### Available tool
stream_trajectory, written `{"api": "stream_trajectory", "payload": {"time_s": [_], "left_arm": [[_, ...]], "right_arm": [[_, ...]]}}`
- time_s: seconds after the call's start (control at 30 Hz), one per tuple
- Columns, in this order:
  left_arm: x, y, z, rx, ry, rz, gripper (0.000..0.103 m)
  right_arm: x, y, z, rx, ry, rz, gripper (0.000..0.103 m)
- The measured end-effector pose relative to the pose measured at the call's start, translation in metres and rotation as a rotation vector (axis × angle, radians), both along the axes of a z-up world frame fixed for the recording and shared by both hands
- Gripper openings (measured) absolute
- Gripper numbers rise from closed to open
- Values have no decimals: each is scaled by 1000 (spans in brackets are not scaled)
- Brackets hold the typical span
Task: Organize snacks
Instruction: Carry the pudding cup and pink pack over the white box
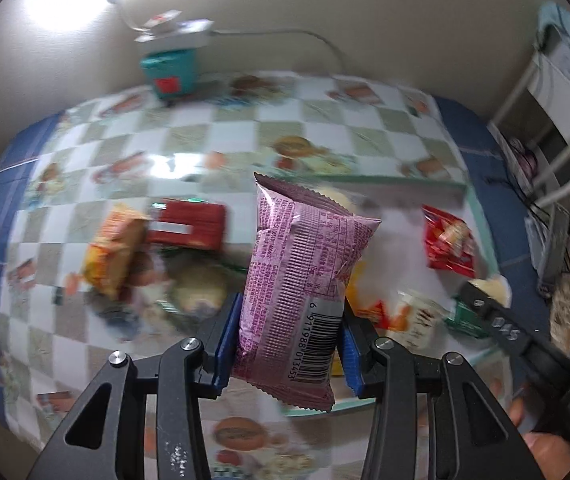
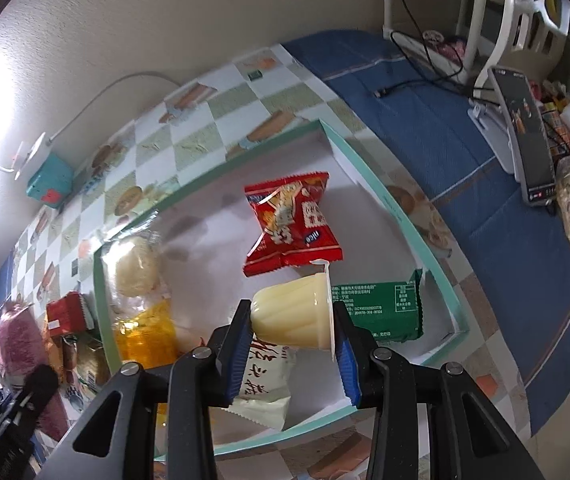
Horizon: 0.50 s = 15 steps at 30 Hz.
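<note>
My left gripper [image 1: 289, 328] is shut on a pink snack packet [image 1: 301, 276] and holds it upright above the table; the packet also shows at the far left of the right wrist view [image 2: 19, 336]. My right gripper [image 2: 291, 328] is shut on a pale yellow pudding cup [image 2: 295, 316], held on its side over a shallow white box with a teal rim [image 2: 401, 208]. In the box lie a red snack packet [image 2: 291, 222], a green packet [image 2: 381, 312], a white packet [image 2: 265, 380], a clear-wrapped pale bun [image 2: 135, 268] and an orange packet [image 2: 147, 334].
Left of the box on the checkered tablecloth [image 1: 189, 128] lie an orange packet [image 1: 115, 248], a red box [image 1: 189, 224] and a round pale snack [image 1: 201, 288]. A teal box [image 1: 171, 72] with a cable stands by the wall. A phone on a stand [image 2: 525, 132] stands at right.
</note>
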<state>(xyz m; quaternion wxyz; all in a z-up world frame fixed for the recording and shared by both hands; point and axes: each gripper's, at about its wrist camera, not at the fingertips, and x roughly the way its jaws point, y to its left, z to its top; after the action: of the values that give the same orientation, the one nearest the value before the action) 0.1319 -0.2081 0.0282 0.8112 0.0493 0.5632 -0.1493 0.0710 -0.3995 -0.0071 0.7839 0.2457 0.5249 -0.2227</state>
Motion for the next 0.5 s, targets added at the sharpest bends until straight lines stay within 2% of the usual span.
{"api": "stream_trajectory", "payload": {"time_s": [0.17, 0.5], "left_arm": [[-1, -28, -17, -7, 31, -45, 46], [13, -52, -33, -29, 59, -47, 46]], "right_arm": [[2, 1, -9, 17, 15, 14, 41], [4, -2, -18, 40, 23, 10, 41]]}}
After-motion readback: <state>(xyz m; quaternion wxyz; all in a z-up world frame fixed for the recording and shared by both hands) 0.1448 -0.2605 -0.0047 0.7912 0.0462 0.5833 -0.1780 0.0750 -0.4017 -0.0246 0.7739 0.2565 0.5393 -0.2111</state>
